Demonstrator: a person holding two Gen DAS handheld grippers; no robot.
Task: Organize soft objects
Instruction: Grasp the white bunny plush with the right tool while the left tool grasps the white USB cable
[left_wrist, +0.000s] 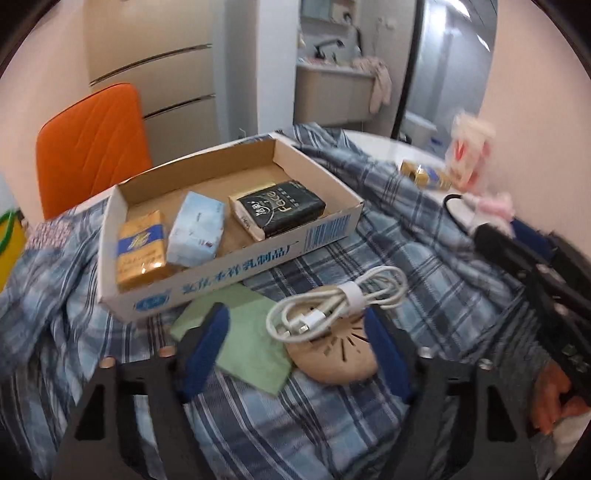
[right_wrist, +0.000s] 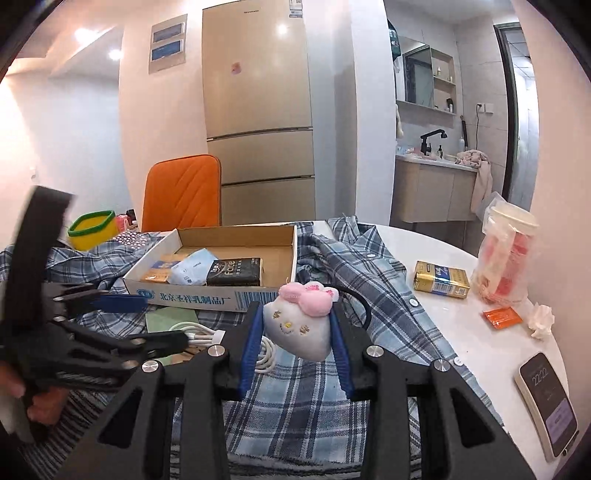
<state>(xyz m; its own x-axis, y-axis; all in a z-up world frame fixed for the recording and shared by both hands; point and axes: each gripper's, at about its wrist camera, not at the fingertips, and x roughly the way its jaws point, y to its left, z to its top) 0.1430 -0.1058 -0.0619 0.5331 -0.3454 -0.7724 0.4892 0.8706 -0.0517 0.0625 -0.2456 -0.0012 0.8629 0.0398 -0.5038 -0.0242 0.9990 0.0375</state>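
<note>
I count three soft tissue packs already lying in the cardboard box (left_wrist: 325, 236): a gold pack (left_wrist: 140, 254) at the near left, a pale blue pack (left_wrist: 197, 234) beside it, and a black pack (left_wrist: 280, 212) to their right, with the far half of the box bare. My right gripper (right_wrist: 297, 334) is pinching a small white plush toy with a pink bow (right_wrist: 301, 325) between its blue pads, held above the plaid shirt (right_wrist: 369, 295) just in front of the box, so I judge this one is on its way in but not yet placed. My left gripper (left_wrist: 295, 339) is spread wide and holds nothing; it hangs over a green cloth (left_wrist: 247, 332), a coiled white cable (left_wrist: 332, 306) and a tan slotted disc (left_wrist: 332, 354) lying on the shirt. Still outside the box are a second gold pack (right_wrist: 441, 278) on the white table (right_wrist: 461, 332), the green cloth and perhaps the shirt itself, so I reckon roughly half remains.
</note>
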